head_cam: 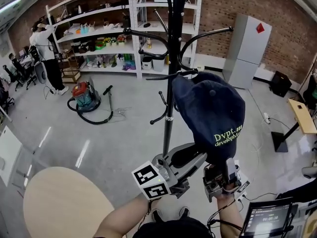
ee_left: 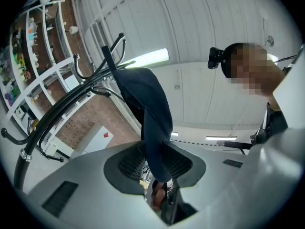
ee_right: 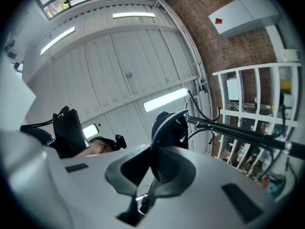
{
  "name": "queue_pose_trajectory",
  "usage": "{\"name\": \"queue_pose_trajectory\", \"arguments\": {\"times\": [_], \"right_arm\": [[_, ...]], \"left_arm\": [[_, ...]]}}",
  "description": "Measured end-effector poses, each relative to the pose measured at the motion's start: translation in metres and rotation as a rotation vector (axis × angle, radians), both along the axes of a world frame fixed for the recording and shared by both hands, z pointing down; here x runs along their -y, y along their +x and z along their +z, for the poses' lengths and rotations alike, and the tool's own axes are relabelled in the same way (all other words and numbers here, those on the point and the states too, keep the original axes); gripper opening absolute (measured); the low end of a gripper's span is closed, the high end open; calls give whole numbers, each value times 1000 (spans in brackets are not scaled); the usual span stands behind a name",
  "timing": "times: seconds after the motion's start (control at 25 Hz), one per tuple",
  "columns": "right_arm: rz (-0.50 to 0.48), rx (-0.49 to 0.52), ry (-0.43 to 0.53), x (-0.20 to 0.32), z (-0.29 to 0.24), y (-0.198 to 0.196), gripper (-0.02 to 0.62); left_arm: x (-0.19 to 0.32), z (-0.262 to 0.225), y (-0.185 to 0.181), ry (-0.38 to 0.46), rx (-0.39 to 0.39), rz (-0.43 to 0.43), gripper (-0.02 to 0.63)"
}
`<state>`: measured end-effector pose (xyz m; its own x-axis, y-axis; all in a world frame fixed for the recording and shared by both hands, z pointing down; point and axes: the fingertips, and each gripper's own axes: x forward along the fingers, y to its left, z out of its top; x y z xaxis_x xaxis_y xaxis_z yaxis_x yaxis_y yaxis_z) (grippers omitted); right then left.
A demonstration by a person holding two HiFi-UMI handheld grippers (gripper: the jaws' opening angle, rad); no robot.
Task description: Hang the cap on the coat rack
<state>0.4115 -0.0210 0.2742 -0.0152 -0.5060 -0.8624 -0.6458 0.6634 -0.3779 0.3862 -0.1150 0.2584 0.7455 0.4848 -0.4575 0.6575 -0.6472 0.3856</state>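
Observation:
A navy cap (head_cam: 210, 110) with green lettering is held up against the black coat rack (head_cam: 171, 58), its crown next to a lower hook (head_cam: 184, 74). Whether the cap rests on that hook I cannot tell. My left gripper (head_cam: 197, 155) is shut on the cap's lower left edge. My right gripper (head_cam: 224, 166) is shut on the lower right edge. In the left gripper view a fold of cap (ee_left: 148, 109) rises from the shut gripper (ee_left: 157, 168) toward the rack's hooks (ee_left: 71, 99). In the right gripper view the gripper (ee_right: 155, 171) pinches the cap's (ee_right: 167, 128) thin edge beside a rack arm (ee_right: 228, 130).
A round wooden table (head_cam: 62, 205) lies at lower left. White shelves (head_cam: 106, 29) with several items stand behind the rack, with a person (head_cam: 47, 53) beside them. A vacuum cleaner (head_cam: 84, 97) sits on the floor, a white cabinet (head_cam: 247, 51) at back right, a tablet (head_cam: 270, 219) at lower right.

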Motion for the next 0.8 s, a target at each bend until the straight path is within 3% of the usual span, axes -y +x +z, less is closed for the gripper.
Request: {"name": "queue_pose_trajectory", "arguments": {"times": [0.4,0.8], "right_arm": [[-18,-26,15,0,11,36,25],[-59,19,-4,12,35,60,25]], "left_arm": [[-1,12,31,13,12,-49,107],[9,35,51,18,84,-112,107]]}}
